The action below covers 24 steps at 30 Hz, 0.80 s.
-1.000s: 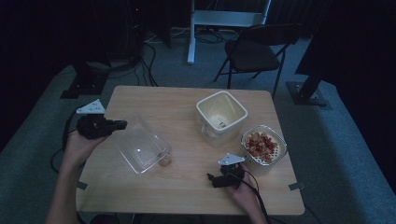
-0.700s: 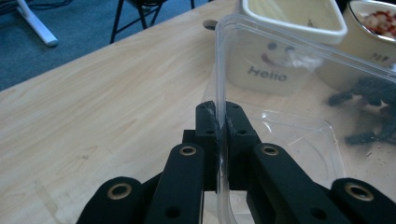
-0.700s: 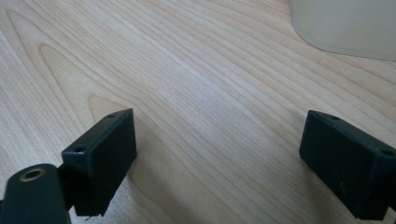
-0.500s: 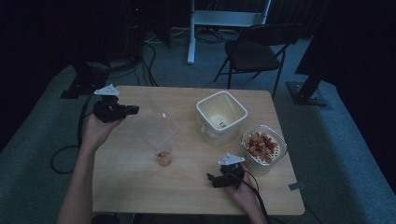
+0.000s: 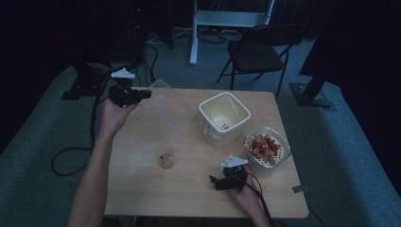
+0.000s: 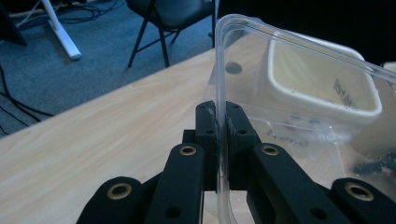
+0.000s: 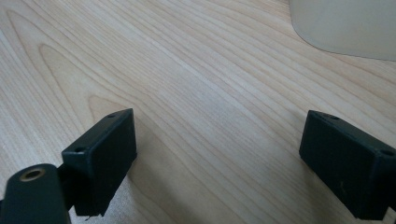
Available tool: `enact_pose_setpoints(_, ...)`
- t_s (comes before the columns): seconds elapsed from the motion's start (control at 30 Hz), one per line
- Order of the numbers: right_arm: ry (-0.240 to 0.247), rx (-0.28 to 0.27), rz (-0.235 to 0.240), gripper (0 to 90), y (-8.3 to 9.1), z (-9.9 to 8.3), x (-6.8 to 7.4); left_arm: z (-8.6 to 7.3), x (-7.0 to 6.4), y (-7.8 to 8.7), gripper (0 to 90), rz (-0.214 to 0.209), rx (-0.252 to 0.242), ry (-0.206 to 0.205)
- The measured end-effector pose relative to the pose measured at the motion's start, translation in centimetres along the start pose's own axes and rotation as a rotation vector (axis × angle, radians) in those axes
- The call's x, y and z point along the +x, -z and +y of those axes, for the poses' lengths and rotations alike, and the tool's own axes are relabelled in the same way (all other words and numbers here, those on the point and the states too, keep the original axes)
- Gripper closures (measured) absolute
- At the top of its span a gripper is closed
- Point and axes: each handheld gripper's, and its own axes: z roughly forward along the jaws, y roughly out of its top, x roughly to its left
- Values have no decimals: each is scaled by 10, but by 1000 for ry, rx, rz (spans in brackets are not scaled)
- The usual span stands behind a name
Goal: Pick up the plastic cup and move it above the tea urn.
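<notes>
Left arm stretched forward along left side, forearm long and straight, hand raised at far left. Left tongs [image 5: 144, 94] point right, jaws pinched tight together on thin clear edge. Right hand [image 5: 243, 189] low at near right, wrist bent; right tongs [image 5: 213, 181] point left, jaws spread wide, nothing between.

Nothing could be read. A dark printed mark stood on the inner wall of the cream container [image 6: 327, 79], seen through the clear plastic tub [image 6: 280, 70], but it was too blurred to make out.
</notes>
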Motion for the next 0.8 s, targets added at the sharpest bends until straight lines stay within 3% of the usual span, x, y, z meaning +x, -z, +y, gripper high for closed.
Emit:
enact_pose_setpoints(0.23,0,-1,0,106,0,0,0,22,-7,-33,873,-6,10,44)
enact_pose_setpoints(0.37,0,0,0,106,0,0,0,30,-11,-54,871,16,9,85)
enact_pose_setpoints(0.67,-3,1,1,106,0,0,0,50,-28,-91,870,15,24,114)
enact_pose_setpoints(0.8,-3,1,0,106,0,0,0,60,-39,-99,866,4,-13,155)
